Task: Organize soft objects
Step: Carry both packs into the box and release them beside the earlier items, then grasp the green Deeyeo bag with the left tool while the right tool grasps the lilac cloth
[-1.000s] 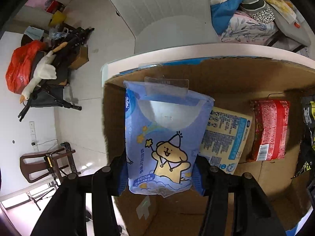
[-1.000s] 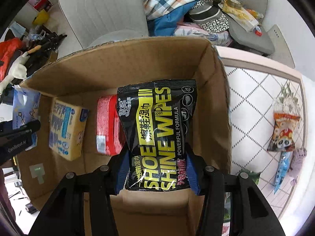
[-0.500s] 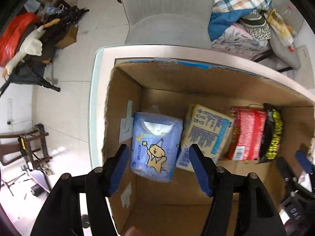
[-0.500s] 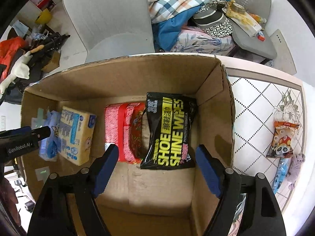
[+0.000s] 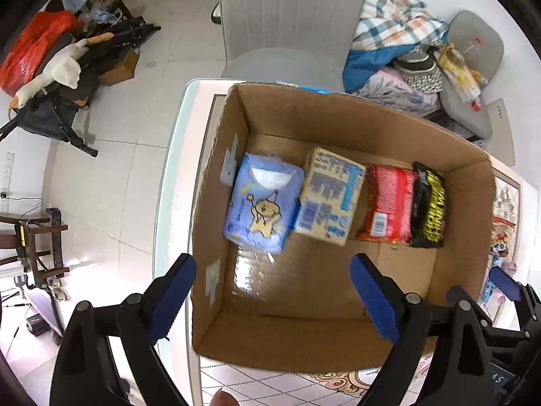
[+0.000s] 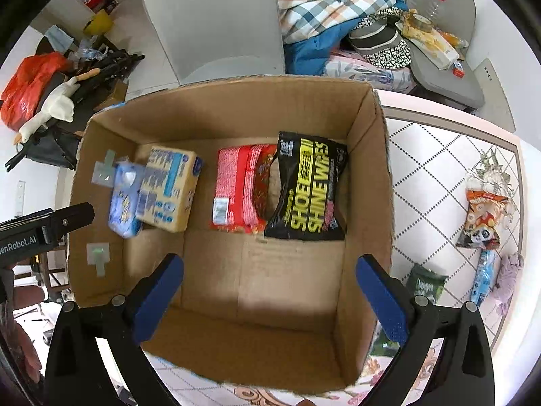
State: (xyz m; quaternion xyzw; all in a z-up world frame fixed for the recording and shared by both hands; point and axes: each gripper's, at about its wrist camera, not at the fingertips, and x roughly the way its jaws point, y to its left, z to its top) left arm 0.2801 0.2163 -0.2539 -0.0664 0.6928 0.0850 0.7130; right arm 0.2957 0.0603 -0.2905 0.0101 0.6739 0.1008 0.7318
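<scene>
Where blur smears labels, blue pack (image 5: 262,203) half-hidden, box (image 6: 216,118).

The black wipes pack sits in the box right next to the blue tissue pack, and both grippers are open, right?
Not quite. In the right wrist view the black wipes pack sits next to the red pack, not the blue tissue pack. It is in the box, and both grippers are open.

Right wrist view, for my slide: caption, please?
Open right gripper above cardboard box holding four soft packs, shoe shine wipes rightmost.
</scene>
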